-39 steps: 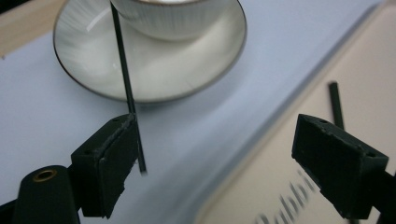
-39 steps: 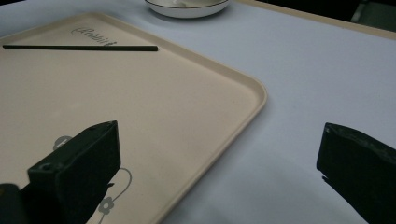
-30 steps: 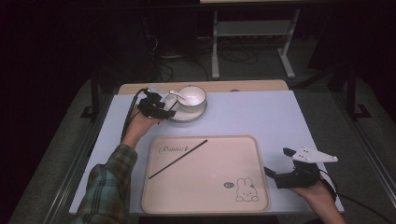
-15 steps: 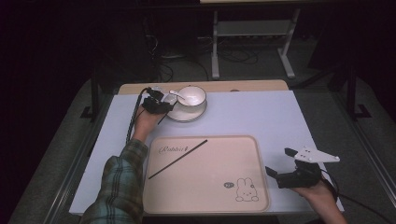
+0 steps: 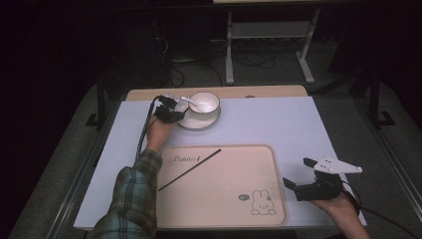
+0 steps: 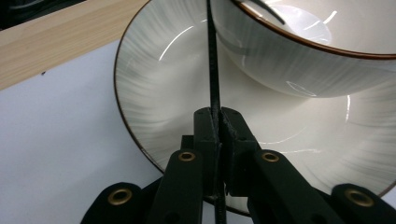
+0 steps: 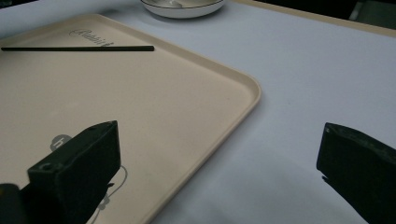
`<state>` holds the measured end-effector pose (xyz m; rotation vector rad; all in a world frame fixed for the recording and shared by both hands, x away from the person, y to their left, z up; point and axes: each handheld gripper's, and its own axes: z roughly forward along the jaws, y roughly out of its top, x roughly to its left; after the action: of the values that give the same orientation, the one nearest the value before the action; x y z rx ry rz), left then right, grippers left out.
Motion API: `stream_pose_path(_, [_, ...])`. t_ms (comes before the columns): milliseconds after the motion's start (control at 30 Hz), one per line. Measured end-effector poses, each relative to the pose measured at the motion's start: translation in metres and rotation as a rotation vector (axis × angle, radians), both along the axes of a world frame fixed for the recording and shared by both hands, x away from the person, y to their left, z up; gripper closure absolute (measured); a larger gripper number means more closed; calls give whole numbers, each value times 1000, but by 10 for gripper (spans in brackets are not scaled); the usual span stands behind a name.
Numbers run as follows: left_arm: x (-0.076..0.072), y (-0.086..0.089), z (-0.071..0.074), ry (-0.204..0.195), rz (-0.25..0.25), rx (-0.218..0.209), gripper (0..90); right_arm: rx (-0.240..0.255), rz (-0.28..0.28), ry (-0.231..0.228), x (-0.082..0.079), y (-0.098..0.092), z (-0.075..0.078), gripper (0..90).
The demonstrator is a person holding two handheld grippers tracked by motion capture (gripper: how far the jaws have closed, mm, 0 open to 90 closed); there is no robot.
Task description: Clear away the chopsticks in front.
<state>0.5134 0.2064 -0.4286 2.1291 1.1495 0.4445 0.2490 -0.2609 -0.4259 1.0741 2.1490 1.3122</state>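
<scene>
We are clamping our left gripper [image 6: 218, 122] on a black chopstick [image 6: 213, 70] over the saucer [image 6: 159, 88]; our right gripper [image 7: 219, 168] is gaping.

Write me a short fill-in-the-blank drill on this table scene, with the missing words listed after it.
1. The left gripper is shut on a thin black ____ that leans over the white saucer.
2. The brown-rimmed white bowl stands on the ____.
3. A second thin black stick lies on the beige ____ with the rabbit drawing.
4. The right gripper hovers at the tray's edge with its jaws ____.

Missing words: stick; saucer; tray; open
</scene>
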Motion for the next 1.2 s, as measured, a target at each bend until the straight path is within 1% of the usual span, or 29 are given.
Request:
stream_pose_path(167, [0,3,2,-2,12,-4,851,1,0,0,0,0,0,0])
stream_pose_path(267, [-2,6,8,-7,23,-23,852,1,0,-1,0,-1,0,0])
stream_pose_path(333, [-3,11,13,2,35,-37,852,3,0,-1,0,-1,0,0])
stream_pose_path(467, [-10,24,21,4,49,-31,852,6,-3,0,0,-1,0,0])
stream_pose_path(567, [-18,35,25,5,54,-31,852,8,-4,-1,0,-1,0,0])
stream_pose_path(767, [-39,55,31,3,56,-41,853,7,-3,-2,0,-1,0,0])
stream_pose_path(933, [-57,66,31,17,46,-43,852,6,-4,-2,0,-1,0,0])
stream_pose_path(1000, [-64,69,32,16,41,-41,852,5,-4,-2,0,0,0,0])
stream_pose_path(1200, [-90,81,31,10,34,-64,852,4,-3,-4,0,0,1,0])
